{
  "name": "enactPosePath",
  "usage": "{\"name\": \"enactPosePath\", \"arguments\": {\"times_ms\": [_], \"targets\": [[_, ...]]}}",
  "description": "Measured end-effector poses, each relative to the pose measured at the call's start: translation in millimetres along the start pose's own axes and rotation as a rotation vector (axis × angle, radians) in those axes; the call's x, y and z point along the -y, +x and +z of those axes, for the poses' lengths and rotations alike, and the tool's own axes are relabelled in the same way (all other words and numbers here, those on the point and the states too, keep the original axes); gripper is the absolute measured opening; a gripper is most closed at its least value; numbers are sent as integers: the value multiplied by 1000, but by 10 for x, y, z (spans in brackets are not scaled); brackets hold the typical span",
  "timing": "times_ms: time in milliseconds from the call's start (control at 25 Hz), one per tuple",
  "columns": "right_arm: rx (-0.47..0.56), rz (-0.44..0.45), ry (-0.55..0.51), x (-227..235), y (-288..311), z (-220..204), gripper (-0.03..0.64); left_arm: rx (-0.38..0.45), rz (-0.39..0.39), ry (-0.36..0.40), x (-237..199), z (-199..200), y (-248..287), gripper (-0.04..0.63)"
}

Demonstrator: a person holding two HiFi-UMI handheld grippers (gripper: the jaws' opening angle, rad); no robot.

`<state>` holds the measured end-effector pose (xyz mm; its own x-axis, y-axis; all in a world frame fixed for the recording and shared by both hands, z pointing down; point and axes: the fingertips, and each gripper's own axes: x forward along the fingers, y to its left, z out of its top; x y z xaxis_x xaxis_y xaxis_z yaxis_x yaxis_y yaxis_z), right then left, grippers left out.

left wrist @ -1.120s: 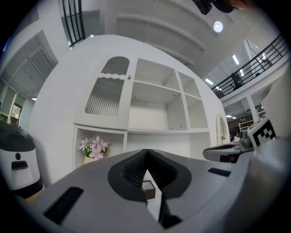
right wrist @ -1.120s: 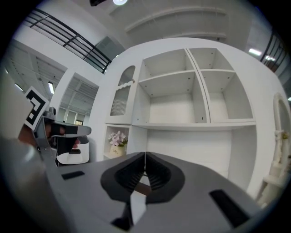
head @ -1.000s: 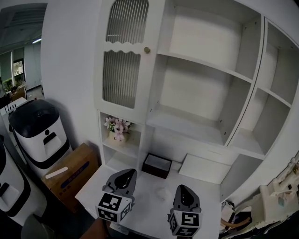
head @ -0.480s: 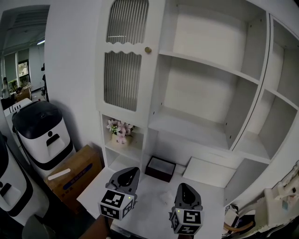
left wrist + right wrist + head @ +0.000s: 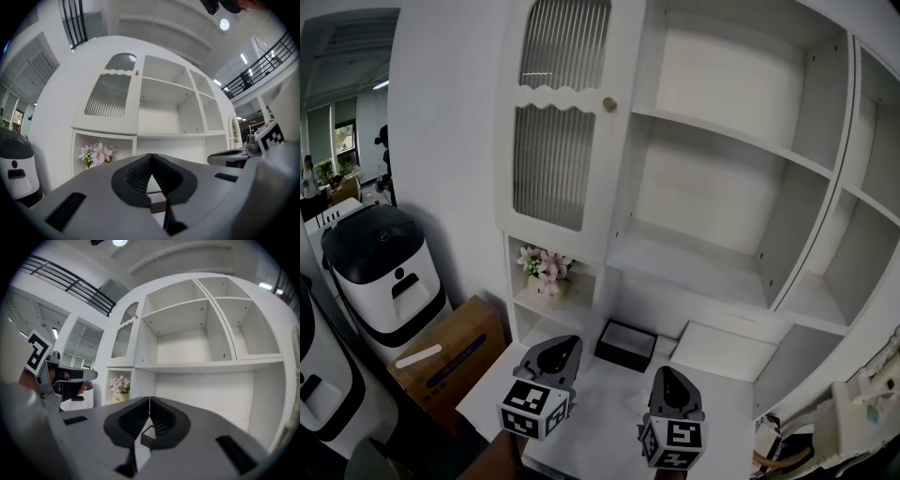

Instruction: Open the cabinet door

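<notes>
Well above the left tool (image 5: 563, 343) and right tool (image 5: 667, 374), both closed and empty, stands the cabinet door (image 5: 555, 122).

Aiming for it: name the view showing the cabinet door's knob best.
Head view: the knob is a clear gold ball at the edge of the door. Left gripper view shows a speck; right gripper view, nothing certain.

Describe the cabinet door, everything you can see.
The cabinet door is white, tall, upright and shut, at the shelf unit's upper left. It has two ribbed translucent panels, the upper arched, split by a scalloped rail. A small brass-coloured round knob sits on its right edge. Flowers stand just below. Nothing touches it.
</notes>
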<state>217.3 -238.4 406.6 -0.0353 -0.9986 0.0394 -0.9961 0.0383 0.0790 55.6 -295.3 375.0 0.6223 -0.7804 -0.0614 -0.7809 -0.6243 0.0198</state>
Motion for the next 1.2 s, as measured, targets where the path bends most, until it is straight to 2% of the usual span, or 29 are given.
{"name": "enactPosePath", "arguments": {"times_ms": [240, 600, 720, 1200], "targets": [[62, 5, -21, -28, 171, 353, 20, 45, 2, 20, -151, 252, 97, 9], [240, 14, -99, -34, 409, 1429, 20, 197, -2, 86, -330, 1204, 291, 9], [277, 2, -124, -41, 442, 1698, 20, 223, 2, 98, -353, 1398, 315, 9], [286, 11, -137, -160, 473, 1837, 20, 257, -22, 115, -339, 1637, 391, 9]]}}
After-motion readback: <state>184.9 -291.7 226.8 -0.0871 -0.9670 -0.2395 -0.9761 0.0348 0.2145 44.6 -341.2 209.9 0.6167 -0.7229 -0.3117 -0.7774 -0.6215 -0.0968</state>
